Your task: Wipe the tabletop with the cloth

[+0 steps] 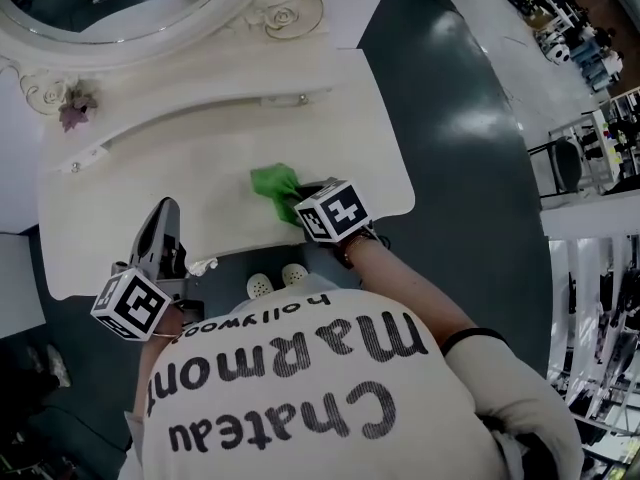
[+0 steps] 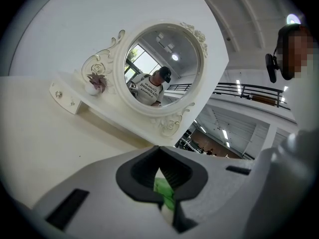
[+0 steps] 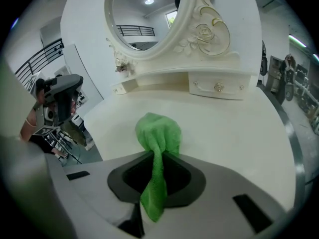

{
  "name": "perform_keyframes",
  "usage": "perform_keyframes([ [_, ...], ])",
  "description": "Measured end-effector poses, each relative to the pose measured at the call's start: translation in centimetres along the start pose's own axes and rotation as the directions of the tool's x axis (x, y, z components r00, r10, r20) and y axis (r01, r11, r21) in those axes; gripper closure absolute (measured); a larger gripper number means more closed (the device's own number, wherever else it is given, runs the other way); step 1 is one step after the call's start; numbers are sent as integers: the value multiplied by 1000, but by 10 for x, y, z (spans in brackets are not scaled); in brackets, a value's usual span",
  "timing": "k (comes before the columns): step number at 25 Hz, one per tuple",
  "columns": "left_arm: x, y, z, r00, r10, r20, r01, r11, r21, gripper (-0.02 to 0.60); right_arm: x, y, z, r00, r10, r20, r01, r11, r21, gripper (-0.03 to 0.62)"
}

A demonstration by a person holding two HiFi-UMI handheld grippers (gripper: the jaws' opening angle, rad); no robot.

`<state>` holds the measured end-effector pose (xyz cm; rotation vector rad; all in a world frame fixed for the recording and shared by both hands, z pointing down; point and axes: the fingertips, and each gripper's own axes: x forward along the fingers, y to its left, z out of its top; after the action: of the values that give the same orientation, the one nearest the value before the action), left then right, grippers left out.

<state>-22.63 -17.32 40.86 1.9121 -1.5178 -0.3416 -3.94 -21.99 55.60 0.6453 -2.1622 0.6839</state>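
A green cloth (image 1: pixel 274 182) lies bunched on the white tabletop (image 1: pixel 200 163) near its front right edge. My right gripper (image 1: pixel 300 204) is shut on the cloth; in the right gripper view a strip of the cloth (image 3: pixel 159 133) runs down between the jaws of the right gripper (image 3: pixel 158 158) onto the tabletop (image 3: pixel 229 128). My left gripper (image 1: pixel 165 213) hovers over the front left part of the table, well left of the cloth. In the left gripper view the left gripper (image 2: pixel 159 151) has its jaw tips together, with a sliver of green showing through the gap behind them.
An ornate oval mirror (image 1: pixel 120 8) stands at the back on a low drawer shelf (image 1: pixel 200 118). A small purple flower ornament (image 1: pixel 76 108) sits at the shelf's left end. A knobbed drawer (image 3: pixel 218 87) faces the right gripper. Dark floor (image 1: pixel 470 168) lies right of the table.
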Motion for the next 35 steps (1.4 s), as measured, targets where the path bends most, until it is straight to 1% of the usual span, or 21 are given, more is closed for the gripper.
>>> perform_keyframes([
  [3, 1, 1, -3, 1000, 4, -7, -4, 1000, -10, 573, -6, -10, -6, 1000, -13, 3, 13, 1000, 21, 528],
  [10, 9, -6, -8, 999, -28, -24, 28, 1000, -7, 574, -21, -37, -15, 998, -62, 17, 61, 994, 86, 529],
  [17, 12, -5, -14, 999, -28, -31, 27, 999, -28, 573, -36, -66, -24, 994, -104, 21, 100, 983, 155, 530],
  [24, 16, -8, -18, 998, -42, -44, 41, 999, -20, 574, -55, -101, -34, 986, -164, 22, 156, 965, 212, 530],
  [30, 15, -3, -17, 999, -35, -39, 34, 999, -36, 574, -71, -130, -46, 973, -232, 19, 220, 941, 258, 529],
  [35, 16, -3, -17, 998, -38, -46, 37, 999, -34, 573, -82, -150, -53, 960, -279, 10, 265, 922, 282, 530],
])
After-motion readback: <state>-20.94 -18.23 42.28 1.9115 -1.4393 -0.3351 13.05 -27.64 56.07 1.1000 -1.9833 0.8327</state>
